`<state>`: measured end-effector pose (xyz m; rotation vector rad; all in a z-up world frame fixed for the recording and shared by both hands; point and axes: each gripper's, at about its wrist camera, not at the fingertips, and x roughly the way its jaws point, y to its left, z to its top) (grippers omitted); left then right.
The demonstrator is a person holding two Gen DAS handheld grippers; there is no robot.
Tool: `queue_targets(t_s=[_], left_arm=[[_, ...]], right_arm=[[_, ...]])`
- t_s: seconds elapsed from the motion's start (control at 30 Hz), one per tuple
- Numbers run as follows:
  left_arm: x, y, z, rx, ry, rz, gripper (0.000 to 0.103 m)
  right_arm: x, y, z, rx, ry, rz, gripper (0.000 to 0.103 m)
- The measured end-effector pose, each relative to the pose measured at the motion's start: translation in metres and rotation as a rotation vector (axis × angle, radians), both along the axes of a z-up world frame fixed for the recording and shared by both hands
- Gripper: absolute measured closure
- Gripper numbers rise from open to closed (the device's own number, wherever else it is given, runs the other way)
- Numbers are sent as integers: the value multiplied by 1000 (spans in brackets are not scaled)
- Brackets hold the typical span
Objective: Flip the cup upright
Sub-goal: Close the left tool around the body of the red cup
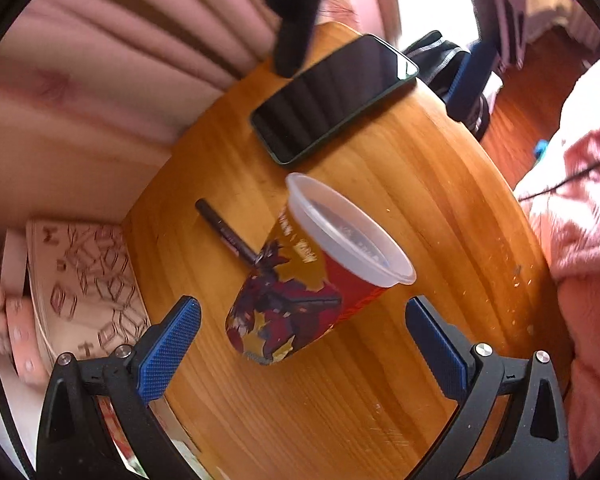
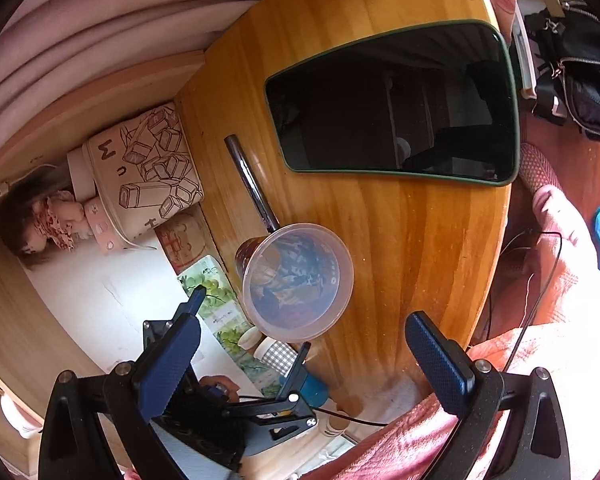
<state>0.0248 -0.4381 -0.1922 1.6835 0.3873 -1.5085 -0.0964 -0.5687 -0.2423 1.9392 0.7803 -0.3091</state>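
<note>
Item: cup, printed plastic, translucent rim. Upright-looking on the wooden table, mouth open to the right wrist camera, near the table's middle; whether the base sits quite flat cannot be told.

Beside it: pen, lying flat, tip touching or just behind the cup's wall. Further back: phone, face up, apart from the cup.

Left gripper: jaws apart, one blue pad either side of the cup's base end, neither touching it. Right gripper: jaws apart, empty, hanging above the cup mouth at the table's edge.

Risks, as judged:
- A pad brushing the light cup on withdrawal would tip it over again
- The cup, if knocked, could roll against the pen or toward the phone
- The right gripper, near the rim, could catch it if lowered
- A cup toppling off the near side would fall among clutter beside the table
</note>
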Motion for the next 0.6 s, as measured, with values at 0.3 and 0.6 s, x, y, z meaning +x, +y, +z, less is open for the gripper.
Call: queue_targets(t_s=[0.3,0.6], left_arm=[[-11,-6,-19,67,-41,-128,1],[-22,-13,-41,164,-66,-206,1]], right_arm=[[-4,-1,-4,21,-3,3,0],[-5,-6,-9,37,1,24,0]])
